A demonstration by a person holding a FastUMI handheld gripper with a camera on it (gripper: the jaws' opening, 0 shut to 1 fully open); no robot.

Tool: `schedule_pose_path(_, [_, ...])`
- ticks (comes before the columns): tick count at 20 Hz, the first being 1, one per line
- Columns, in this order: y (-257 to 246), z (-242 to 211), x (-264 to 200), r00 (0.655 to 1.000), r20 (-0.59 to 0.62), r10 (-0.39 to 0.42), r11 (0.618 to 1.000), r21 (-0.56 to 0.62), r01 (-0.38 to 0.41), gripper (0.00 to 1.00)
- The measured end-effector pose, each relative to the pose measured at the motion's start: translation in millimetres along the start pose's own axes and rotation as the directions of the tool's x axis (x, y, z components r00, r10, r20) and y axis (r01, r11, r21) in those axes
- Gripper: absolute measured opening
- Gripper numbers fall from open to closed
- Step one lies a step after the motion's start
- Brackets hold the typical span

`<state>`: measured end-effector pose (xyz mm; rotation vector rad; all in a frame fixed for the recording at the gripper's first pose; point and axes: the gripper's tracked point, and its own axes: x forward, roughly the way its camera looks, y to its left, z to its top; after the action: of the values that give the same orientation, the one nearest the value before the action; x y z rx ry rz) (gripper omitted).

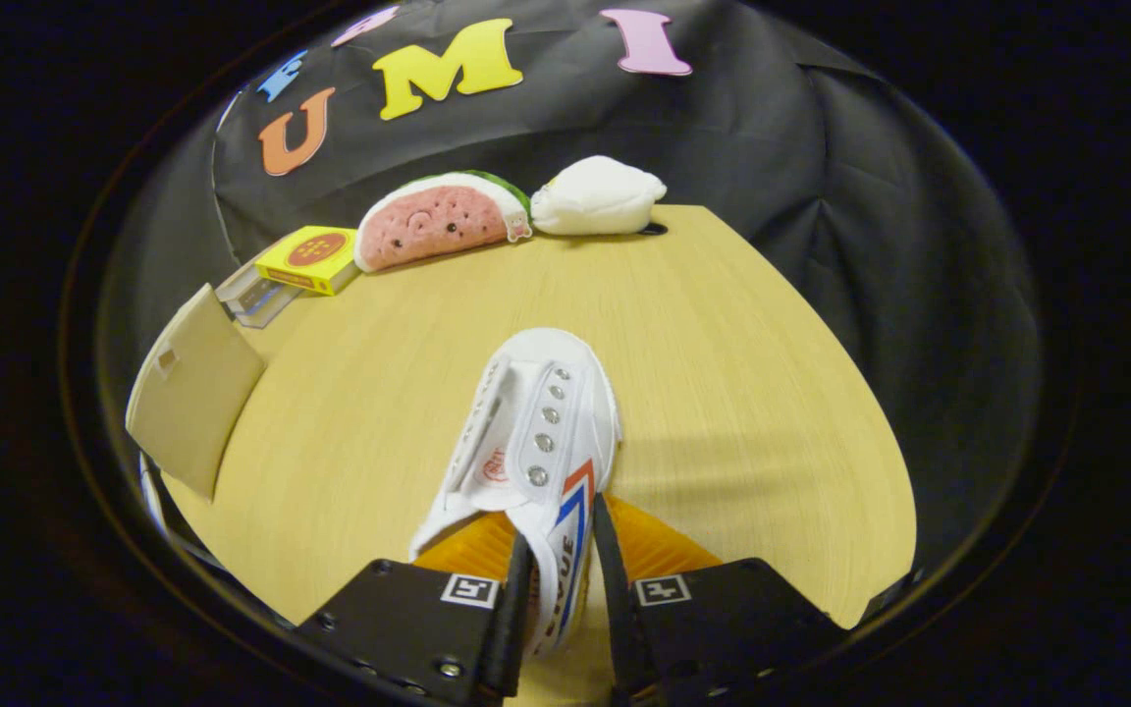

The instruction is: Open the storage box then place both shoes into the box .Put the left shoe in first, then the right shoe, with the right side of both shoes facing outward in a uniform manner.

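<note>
A white canvas shoe [531,432] with metal eyelets and red and blue stripes on its side hangs from my gripper [558,535] above the wooden table [742,393], toe pointing away from me. Both fingers press on the shoe's side wall near the opening, one inside and one outside. The storage box shows as a beige open lid [190,388] standing up at the table's left edge; its inside is hidden from me.
At the table's far side lie a watermelon-slice plush [438,218], a white soft bundle [597,196] and a yellow carton [312,257] on a clear case. Bare tabletop spreads ahead and to the right of the shoe.
</note>
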<state>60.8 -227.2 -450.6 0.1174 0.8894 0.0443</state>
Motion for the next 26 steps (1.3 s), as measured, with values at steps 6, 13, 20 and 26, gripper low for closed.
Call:
schedule_pose_path(6, [-14, 7, 0, 0.997, -0.045, -0.060, 0.988, 0.143, 0.066, 0.00])
schedule_pose_path(13, [23, 11, -34, 0.997, -0.060, -0.058, 0.958, 0.278, 0.072, 0.00])
schedule_pose_path(20, [95, 7, -53, 0.997, -0.063, -0.047, 0.943, 0.326, 0.066, 0.00])
schedule_pose_path(26, [189, 40, -94, 1.000, 0.003, -0.022, 0.929, 0.370, 0.019, 0.00])
